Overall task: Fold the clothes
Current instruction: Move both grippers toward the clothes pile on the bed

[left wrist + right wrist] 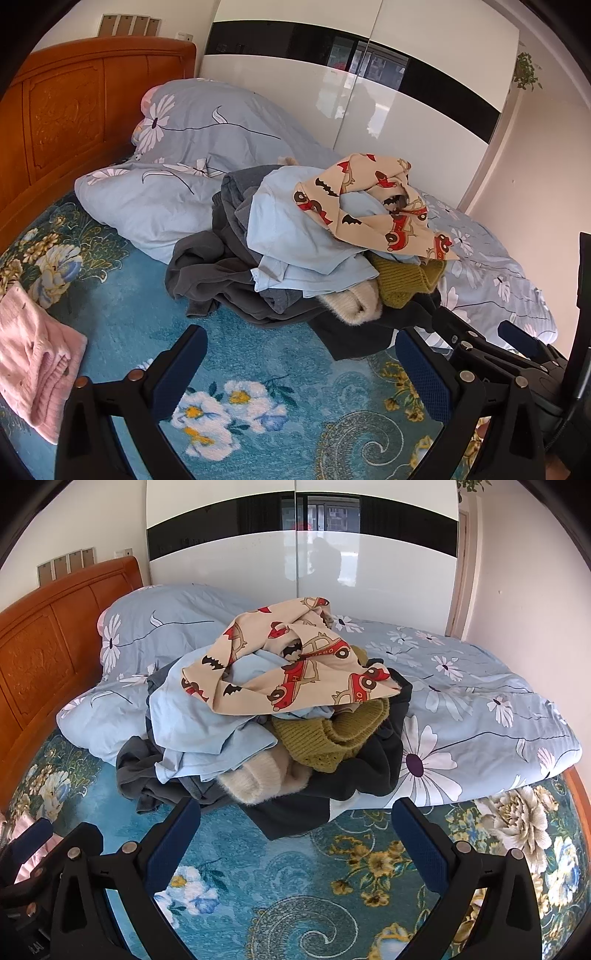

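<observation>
A heap of unfolded clothes sits in the middle of both views, on a teal floral bedspread, with a pale blue flowered duvet bunched behind it. The heap looks dumped rather than sorted: a cream garment printed with red cars and bats lies crumpled on top, a light blue shirt spills toward the left of the frame, an olive knit and a fluffy cream piece poke out lower down, and dark grey garments trail onto the spread. The bare stretch of bedspread in the lower half of each view probably serves as the folding surface. At the lower left of the left wrist view a pink garment lies apart from the heap, seemingly folded and set aside.

The left gripper hangs short of the heap with its jaws spread wide, gripping nothing and touching no cloth. The right gripper is likewise wide, empty, its tips near the heap's dark front edge but apart from it. The printed garment on top appears to be the easiest next pick.
</observation>
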The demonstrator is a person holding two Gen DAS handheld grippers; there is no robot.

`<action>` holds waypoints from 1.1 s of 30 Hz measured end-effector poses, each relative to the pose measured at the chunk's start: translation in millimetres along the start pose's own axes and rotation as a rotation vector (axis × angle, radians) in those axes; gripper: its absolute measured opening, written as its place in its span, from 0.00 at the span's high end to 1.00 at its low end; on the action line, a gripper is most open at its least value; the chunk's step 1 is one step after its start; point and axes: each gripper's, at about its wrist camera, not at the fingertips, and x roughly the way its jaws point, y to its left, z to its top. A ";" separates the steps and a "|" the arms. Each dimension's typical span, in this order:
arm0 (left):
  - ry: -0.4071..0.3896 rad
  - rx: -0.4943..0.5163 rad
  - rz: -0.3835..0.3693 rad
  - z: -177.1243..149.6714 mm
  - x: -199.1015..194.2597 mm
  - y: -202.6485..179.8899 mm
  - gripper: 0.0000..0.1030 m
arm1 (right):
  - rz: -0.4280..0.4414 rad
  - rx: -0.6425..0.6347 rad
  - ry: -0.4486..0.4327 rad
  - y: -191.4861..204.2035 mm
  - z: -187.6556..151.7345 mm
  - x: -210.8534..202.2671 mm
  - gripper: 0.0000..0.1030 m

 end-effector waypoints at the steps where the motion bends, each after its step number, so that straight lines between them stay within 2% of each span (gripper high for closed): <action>1: 0.001 -0.001 0.000 -0.1 0.2 0.2 0.00 | 0.000 0.000 0.001 0.1 -0.1 0.4 0.00; 5: 0.026 -0.018 -0.003 2.2 4.3 4.1 0.00 | 0.000 -0.003 0.003 0.7 -0.5 2.0 0.00; 15: 0.013 -0.009 0.000 -3.3 6.3 4.6 0.00 | -0.001 -0.008 0.009 2.0 -1.5 6.1 0.00; 33: 0.060 -0.042 -0.013 -7.7 31.2 20.5 0.00 | -0.024 -0.036 0.037 11.7 -4.6 26.6 0.00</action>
